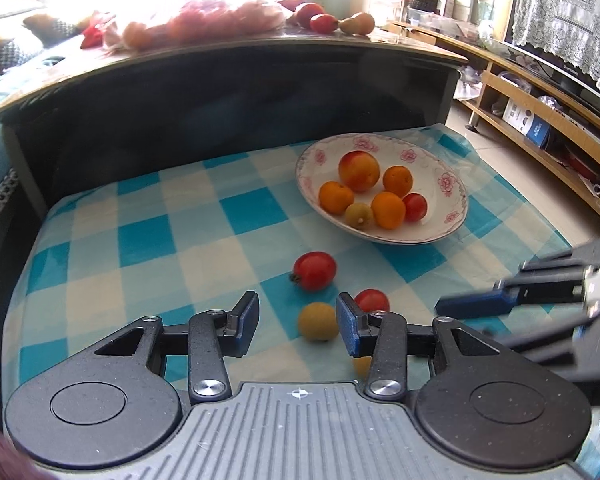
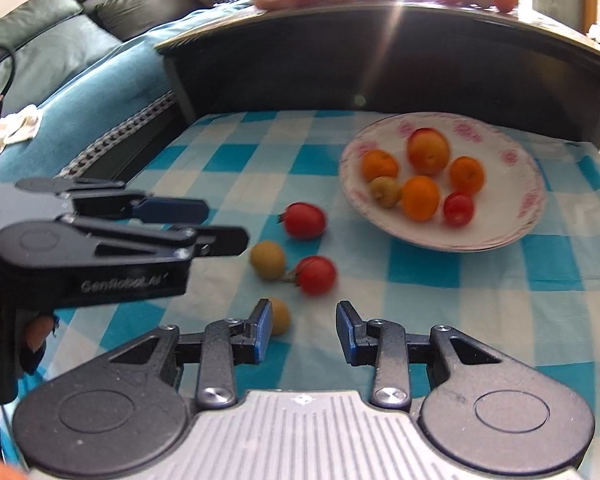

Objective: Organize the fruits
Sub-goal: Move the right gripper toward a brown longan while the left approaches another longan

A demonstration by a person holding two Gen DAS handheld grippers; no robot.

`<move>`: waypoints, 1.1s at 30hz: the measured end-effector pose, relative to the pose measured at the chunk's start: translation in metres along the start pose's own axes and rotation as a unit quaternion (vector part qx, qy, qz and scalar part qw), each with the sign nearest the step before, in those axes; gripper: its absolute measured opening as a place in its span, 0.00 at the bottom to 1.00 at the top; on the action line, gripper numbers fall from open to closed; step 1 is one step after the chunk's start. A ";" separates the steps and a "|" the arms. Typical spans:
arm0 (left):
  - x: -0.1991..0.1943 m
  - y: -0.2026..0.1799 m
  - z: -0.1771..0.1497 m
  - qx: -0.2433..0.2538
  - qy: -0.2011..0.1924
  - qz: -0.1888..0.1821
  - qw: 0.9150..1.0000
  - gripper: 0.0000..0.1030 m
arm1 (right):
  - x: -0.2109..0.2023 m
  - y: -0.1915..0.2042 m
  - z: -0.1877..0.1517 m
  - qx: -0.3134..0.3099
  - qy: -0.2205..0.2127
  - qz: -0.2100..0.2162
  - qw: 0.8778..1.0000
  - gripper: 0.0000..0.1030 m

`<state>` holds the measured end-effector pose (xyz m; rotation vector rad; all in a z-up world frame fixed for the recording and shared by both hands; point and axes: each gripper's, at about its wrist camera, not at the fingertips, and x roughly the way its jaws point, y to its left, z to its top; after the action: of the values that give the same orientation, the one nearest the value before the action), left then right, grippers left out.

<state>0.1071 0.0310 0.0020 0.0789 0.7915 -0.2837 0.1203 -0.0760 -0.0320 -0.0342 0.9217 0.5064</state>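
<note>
Left gripper [image 1: 298, 322] jaws open; right view alone shows sofa [image 2: 60, 28].

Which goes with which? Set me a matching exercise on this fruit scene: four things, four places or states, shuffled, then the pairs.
Things:
1. pear
2. left gripper
3. largest orange-red fruit
4. stemmed tomato

Places or states:
a. in the flowered plate
b. fingers open, holding nothing
c. loose on the checked cloth
d. on the raised dark tabletop

Pairs: 1-d, 2-b, 3-a, 4-c.
</note>
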 end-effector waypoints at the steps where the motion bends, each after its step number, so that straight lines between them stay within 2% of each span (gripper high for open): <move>1: 0.000 0.001 0.000 -0.003 0.000 0.000 1.000 0.50 | 0.002 0.005 -0.001 -0.005 0.003 0.005 1.000 0.37; 11: 0.008 0.005 -0.003 -0.008 0.005 -0.010 1.000 0.52 | 0.032 0.017 -0.005 -0.031 0.013 0.008 0.999 0.40; 15: 0.015 0.003 -0.005 -0.001 0.010 -0.016 1.000 0.54 | 0.032 0.018 -0.006 -0.048 0.007 0.003 0.999 0.39; 19: 0.023 -0.002 -0.008 0.025 0.015 -0.023 0.999 0.56 | 0.028 0.012 -0.006 -0.042 0.009 -0.002 0.999 0.30; 22: 0.030 -0.005 -0.011 0.043 0.023 -0.024 0.999 0.56 | 0.026 0.009 -0.007 -0.039 0.010 -0.004 0.999 0.29; 33: 0.050 -0.008 -0.010 0.058 0.027 -0.031 0.997 0.50 | 0.023 0.004 -0.008 -0.027 0.016 -0.004 0.999 0.29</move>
<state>0.1314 0.0140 -0.0401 0.1726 0.8326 -0.3873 0.1234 -0.0652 -0.0537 -0.0963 0.9379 0.5240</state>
